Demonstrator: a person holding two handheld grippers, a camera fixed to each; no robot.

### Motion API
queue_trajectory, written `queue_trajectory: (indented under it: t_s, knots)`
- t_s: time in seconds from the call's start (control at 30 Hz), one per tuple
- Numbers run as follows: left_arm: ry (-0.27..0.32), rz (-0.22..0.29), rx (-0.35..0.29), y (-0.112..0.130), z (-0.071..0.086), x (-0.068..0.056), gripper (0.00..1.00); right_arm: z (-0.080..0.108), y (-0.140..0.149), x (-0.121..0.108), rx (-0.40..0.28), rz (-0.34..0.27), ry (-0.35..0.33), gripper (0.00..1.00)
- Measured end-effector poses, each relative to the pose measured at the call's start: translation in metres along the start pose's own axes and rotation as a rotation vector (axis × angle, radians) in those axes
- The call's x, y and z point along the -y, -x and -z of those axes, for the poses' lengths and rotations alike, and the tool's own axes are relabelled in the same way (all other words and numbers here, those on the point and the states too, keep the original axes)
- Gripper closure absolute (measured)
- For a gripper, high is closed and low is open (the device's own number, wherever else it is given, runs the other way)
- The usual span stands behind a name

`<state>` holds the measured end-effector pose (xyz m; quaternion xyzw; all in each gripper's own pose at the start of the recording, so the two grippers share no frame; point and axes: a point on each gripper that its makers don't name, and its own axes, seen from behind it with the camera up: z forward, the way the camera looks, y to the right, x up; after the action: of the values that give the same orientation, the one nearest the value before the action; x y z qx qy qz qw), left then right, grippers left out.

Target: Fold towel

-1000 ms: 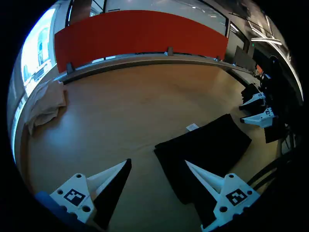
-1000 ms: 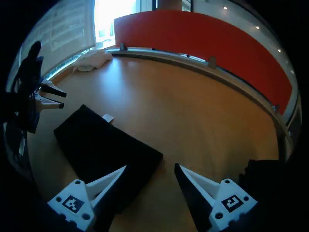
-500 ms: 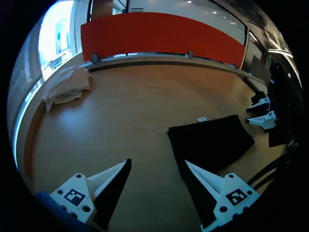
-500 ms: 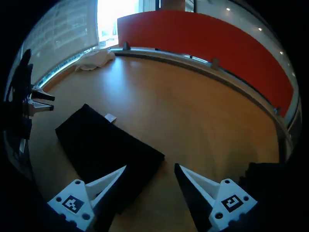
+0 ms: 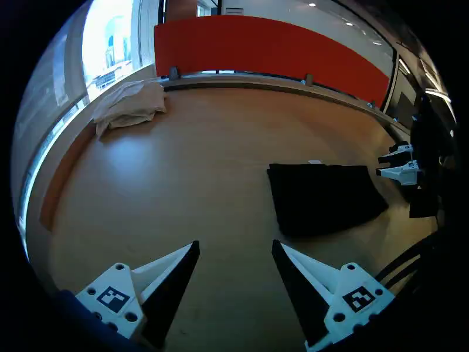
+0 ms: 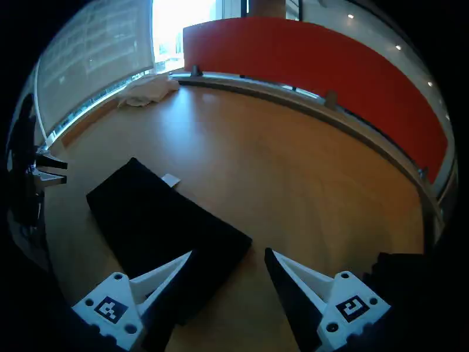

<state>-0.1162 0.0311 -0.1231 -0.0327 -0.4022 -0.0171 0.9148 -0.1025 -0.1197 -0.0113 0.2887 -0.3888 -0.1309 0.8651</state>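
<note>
We see the black towel (image 5: 325,196) lying flat as a neat rectangle on the wooden worktop (image 5: 193,158), off to the right of the left hand-held gripper (image 5: 234,242). That gripper's fingers stand wide apart over bare wood with nothing between them. The right hand-held gripper (image 6: 228,251) is likewise spread wide and empty. One of its fingers overlaps the towel's near corner in the right gripper view, though we cannot tell whether it touches the cloth. Our main worry is an uneven pickup. With the left one apart from the towel and the right one close, the two may close at mismatched corners, and the fold would come out skewed. The cloth looks layered, so we think a shallow pinch could catch only the top ply and leave the rest behind. On such smooth wood the whole towel might also slide instead of lifting. The small white tag (image 6: 170,180) at its far edge could get trapped in the fold.
</note>
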Motion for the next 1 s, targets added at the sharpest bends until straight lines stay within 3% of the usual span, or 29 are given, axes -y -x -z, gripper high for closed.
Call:
queue_trajectory:
  t_s: [0.43, 1.0]
  knots:
    - [-0.030, 0.019, -0.008, 0.007, 0.020, 0.013, 0.08, 0.009, 0.009, 0.005, 0.012, 0.035, -0.016, 0.14]
    - [-0.044, 0.020, -0.007, 0.014, 0.026, 0.020, 0.09, 0.026, 0.038, 0.026, 0.045, 0.062, -0.053, 0.14]
